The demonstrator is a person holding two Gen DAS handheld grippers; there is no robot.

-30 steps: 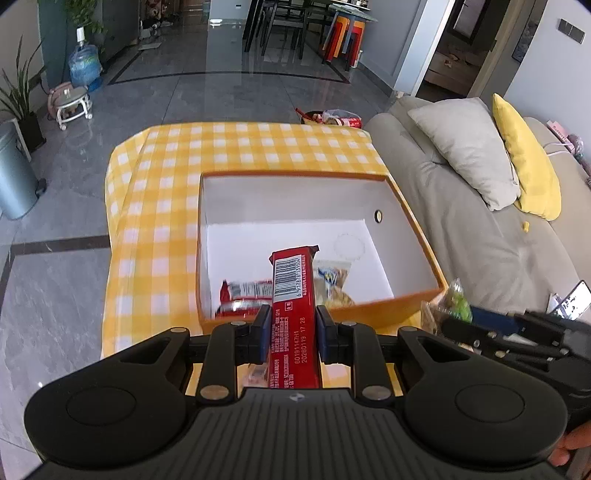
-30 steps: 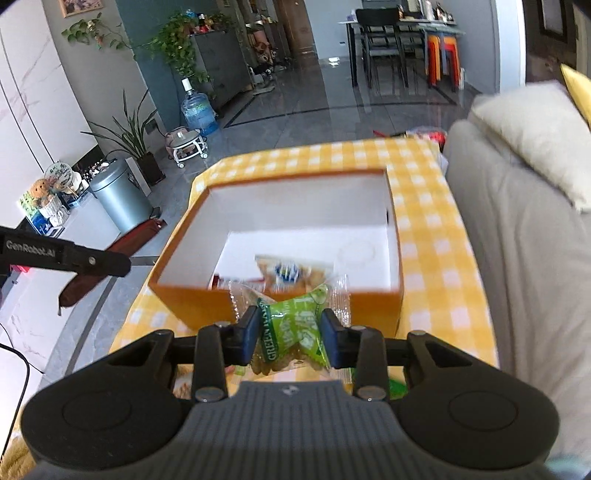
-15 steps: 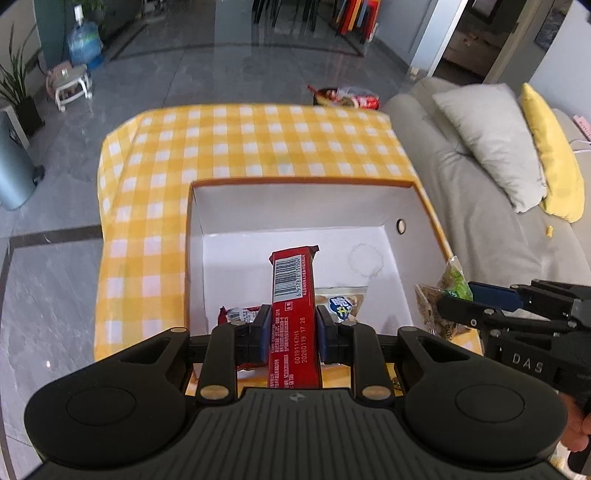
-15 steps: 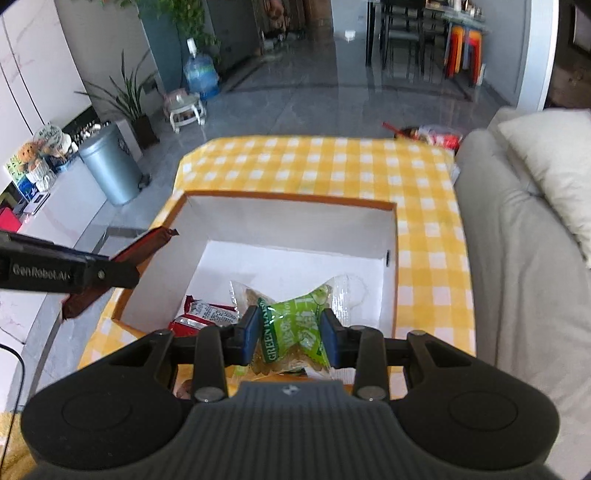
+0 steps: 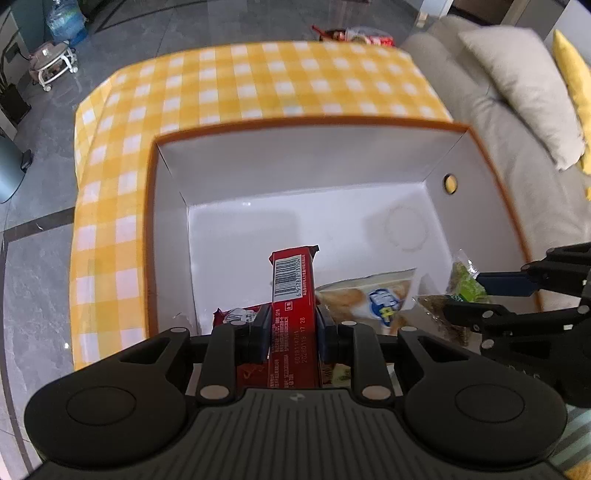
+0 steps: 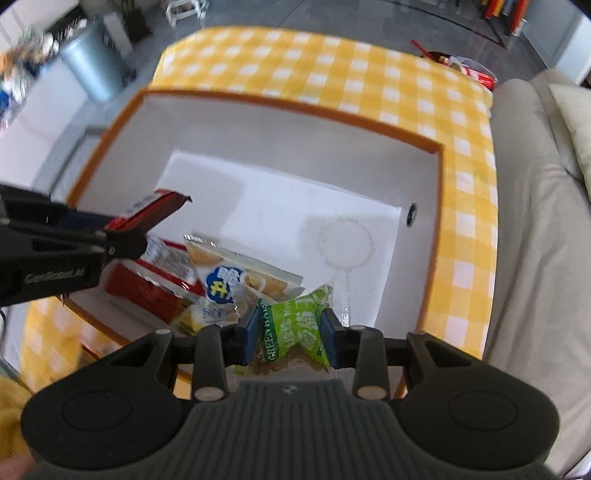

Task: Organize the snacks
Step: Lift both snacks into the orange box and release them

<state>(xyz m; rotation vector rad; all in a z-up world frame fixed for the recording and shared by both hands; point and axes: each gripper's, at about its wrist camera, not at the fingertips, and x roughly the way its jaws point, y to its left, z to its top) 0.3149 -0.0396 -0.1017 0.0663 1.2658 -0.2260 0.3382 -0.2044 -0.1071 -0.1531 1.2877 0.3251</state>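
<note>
Yellow-and-white checked cloth (image 5: pixel 258 85) covers the table, with grey polished floor tiles (image 5: pixel 33 258) around it and a beige sofa (image 5: pixel 509 140) running along the 3 o'clock side, pale cushion (image 5: pixel 524 85) on top. An orange-rimmed box (image 5: pixel 295 123) with a white inside sits on the cloth and fills most of both views.

Left gripper (image 5: pixel 292 328) is pinched tight on a long red snack bar (image 5: pixel 293 295), barcode side up, poking out over the near part of the box. Right gripper (image 6: pixel 289 330) is clamped narrow on a green raisin packet (image 6: pixel 295 321), also over the near edge; in the left view it comes in at about 3 o'clock.

Already lying in the box near the front wall: a clear biscuit pack with a blue logo (image 6: pixel 229 280) and a red wrapper (image 6: pixel 147 288) at its 9 o'clock.

Room bits: metal bin (image 6: pixel 92 62) at 11 o'clock in the right view, water jug (image 5: pixel 66 22) and a little white stool (image 5: pixel 51 66) at 10 o'clock in the left one. More snack wrappers (image 5: pixel 354 35) sit past the table's far edge.
</note>
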